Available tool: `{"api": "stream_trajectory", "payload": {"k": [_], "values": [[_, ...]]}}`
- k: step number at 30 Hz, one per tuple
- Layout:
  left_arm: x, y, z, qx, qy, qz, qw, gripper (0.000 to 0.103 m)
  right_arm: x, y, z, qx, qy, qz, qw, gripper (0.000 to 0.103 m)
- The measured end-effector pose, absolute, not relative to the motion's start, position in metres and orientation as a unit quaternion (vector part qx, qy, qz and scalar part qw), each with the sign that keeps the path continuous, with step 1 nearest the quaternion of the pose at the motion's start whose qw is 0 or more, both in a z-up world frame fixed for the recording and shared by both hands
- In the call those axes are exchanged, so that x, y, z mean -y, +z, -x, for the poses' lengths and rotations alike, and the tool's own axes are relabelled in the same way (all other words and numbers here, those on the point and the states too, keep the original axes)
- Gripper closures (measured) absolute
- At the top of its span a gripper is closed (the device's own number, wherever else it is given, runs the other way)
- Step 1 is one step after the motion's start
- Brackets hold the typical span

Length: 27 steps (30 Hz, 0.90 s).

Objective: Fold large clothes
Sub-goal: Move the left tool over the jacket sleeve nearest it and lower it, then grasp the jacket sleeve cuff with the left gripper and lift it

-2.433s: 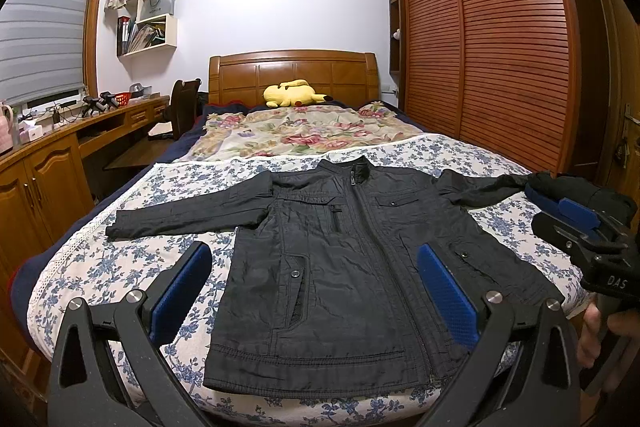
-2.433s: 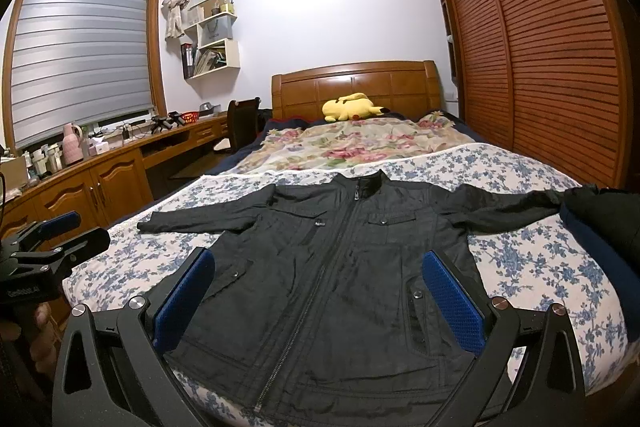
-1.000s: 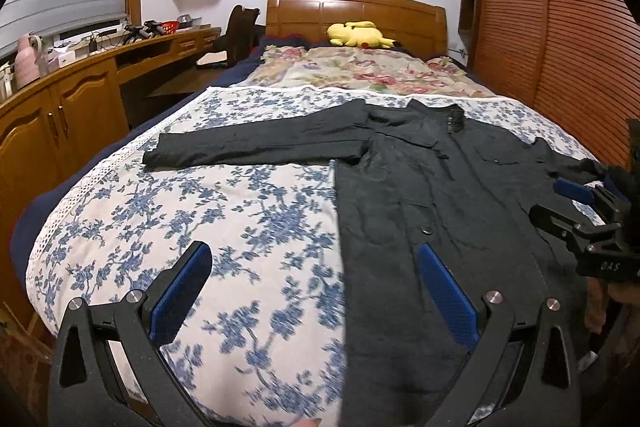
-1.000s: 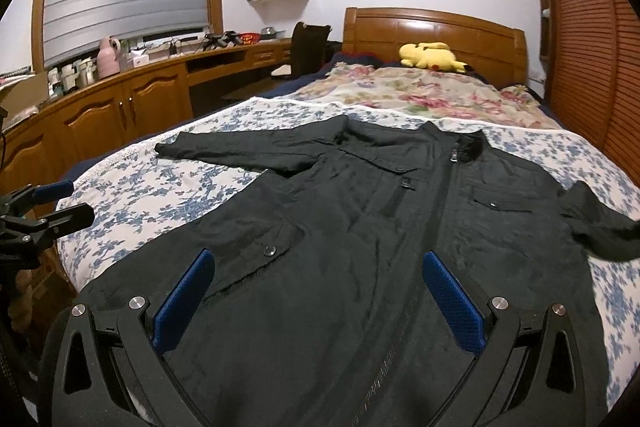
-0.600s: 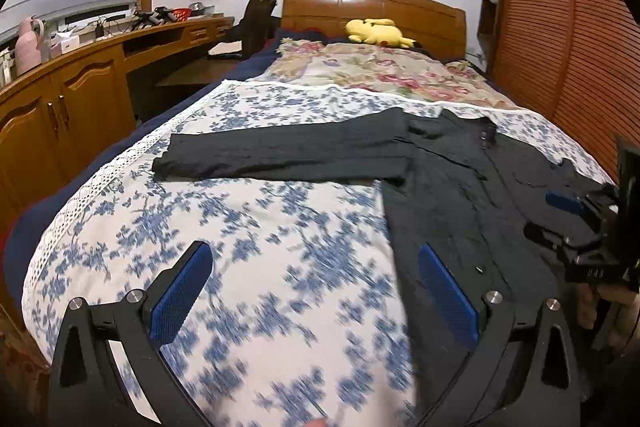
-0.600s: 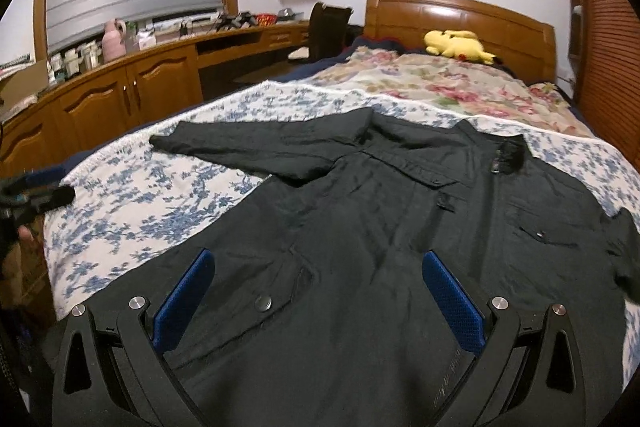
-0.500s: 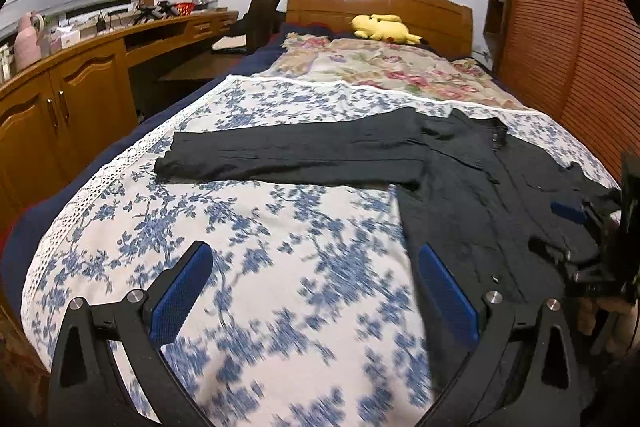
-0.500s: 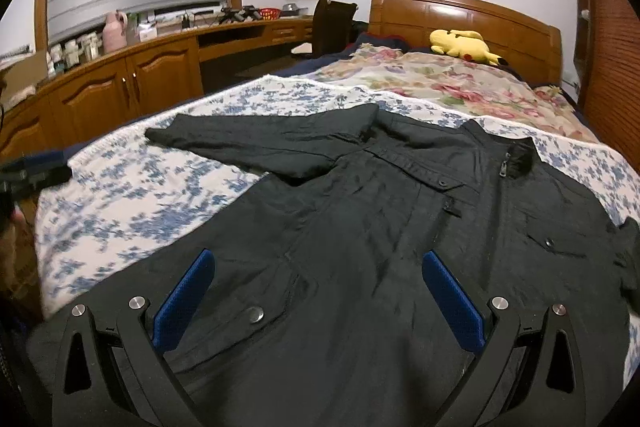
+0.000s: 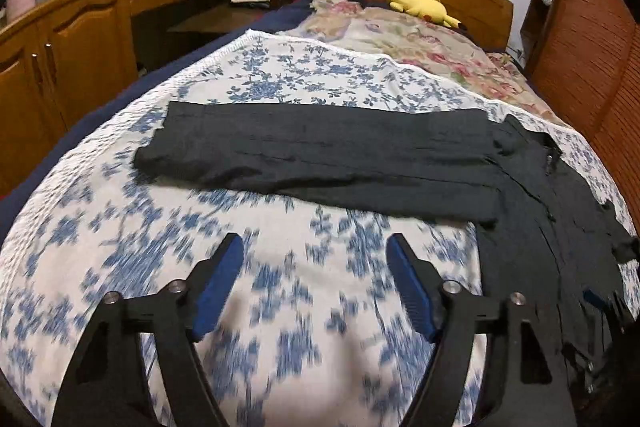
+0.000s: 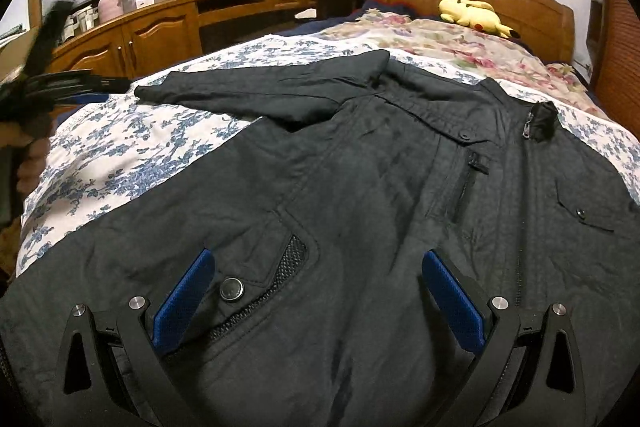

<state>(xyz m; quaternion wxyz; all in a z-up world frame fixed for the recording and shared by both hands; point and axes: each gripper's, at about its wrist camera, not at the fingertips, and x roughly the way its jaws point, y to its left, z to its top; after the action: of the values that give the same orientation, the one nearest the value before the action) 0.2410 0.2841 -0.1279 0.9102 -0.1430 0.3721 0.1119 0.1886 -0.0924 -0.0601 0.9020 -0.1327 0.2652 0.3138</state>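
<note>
Bed [image 9: 120,267] takes up most of both views, blue-flowered sheet on top, and the black jacket [image 10: 380,207] is spread flat on it, front up and zipped, probably so it folds cleanly. Its sleeve [image 9: 320,155] lies stretched straight out to the side, which looks like the first bit to fold in. Left gripper [image 9: 316,279] hangs over bare sheet just short of that sleeve; its fingers have just been closing but are partly open with nothing between them. Right gripper [image 10: 316,291] sits low over the jacket's lower pocket, fingers wide apart, gripping nothing. Yellow plush toy [image 9: 424,7] is up by the headboard, well clear. Nothing blocks the sleeve.
</note>
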Motion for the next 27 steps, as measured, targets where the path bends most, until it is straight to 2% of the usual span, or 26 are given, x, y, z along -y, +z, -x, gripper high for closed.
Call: {"api": "stream_trajectory", "payload": {"k": [9,16,23,24,27], "values": [[-0.314,-0.154,-0.298,-0.392,0.12,0.201,0.89,0.03,0.081,-0.061,-0.191,-0.267,0.312,0.136,0.902,0.0],[-0.336,-0.172,-0.315,-0.413,0.12,0.279,0.858,0.03,0.071,-0.062,-0.201,-0.268,0.311,0.139,0.901,0.0],[-0.343,-0.177,-0.33,-0.415,0.125,0.302,0.849,0.03,0.072,-0.063,-0.202,-0.268,0.312,0.14,0.901,0.0],[-0.345,-0.178,-0.333,-0.416,0.124,0.307,0.847,0.031,0.072,-0.063,-0.202,-0.268,0.312,0.14,0.901,0.0],[-0.35,-0.18,-0.34,-0.423,0.137,0.302,0.843,0.051,0.072,-0.063,-0.202,-0.267,0.312,0.14,0.901,0.0]]}}
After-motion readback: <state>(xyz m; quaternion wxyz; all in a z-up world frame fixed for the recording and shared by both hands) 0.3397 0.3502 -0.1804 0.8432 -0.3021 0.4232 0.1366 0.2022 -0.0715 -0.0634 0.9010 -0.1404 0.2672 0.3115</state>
